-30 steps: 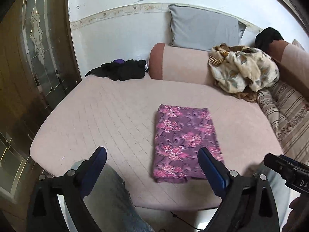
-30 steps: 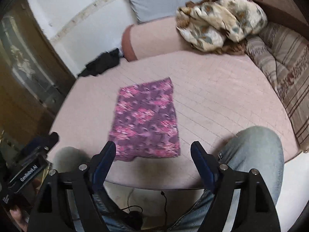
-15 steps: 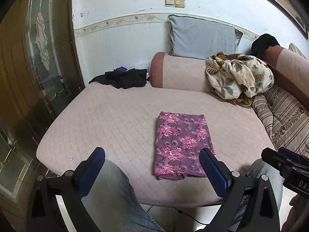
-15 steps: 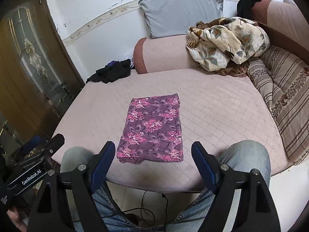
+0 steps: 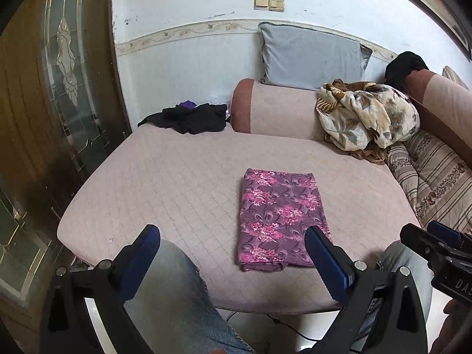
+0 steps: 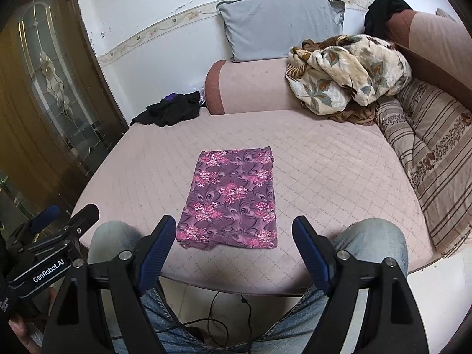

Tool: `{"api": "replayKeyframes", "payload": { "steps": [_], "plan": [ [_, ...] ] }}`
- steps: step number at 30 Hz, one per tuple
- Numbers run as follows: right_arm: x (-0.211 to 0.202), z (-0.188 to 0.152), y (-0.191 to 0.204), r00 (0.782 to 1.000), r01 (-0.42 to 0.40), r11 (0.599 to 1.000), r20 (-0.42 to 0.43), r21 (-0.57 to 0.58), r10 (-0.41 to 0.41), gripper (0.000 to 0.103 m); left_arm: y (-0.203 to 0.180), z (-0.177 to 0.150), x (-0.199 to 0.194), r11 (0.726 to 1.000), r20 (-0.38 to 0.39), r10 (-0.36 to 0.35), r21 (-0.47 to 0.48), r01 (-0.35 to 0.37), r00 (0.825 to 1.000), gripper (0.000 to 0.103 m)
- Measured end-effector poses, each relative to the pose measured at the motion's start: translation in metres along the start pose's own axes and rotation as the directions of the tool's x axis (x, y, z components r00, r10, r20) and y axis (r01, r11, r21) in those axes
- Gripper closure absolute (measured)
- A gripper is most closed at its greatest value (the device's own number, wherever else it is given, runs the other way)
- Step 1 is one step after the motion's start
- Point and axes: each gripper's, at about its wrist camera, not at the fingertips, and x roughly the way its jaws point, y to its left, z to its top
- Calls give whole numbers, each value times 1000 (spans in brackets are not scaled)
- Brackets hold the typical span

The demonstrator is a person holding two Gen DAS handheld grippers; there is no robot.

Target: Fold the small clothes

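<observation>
Quilted pink sofa seat serves as folding surface. Purple floral garment lies flat, folded into a neat rectangle near front edge, probably finished. Left hand-held gripper and right hand-held gripper wide, empty, clear of it.

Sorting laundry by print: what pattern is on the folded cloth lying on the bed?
The folded cloth is purple with pink flower clusters and swirls, clearest in the right wrist view.

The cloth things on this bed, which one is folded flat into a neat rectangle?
The purple floral cloth, lying flat near the front edge of the pink mattress. The black clothes at the back corner and the cream floral blanket are crumpled heaps.
</observation>
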Motion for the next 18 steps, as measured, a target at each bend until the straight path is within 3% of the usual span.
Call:
{"api": "replayKeyframes", "payload": {
  "steps": [18],
  "plan": [
    [11,5,-17,1000,6,1000,-17,-6,-6,23,-10,-4,10,999,-23,9,33,-9,1000,2]
  ]
}}
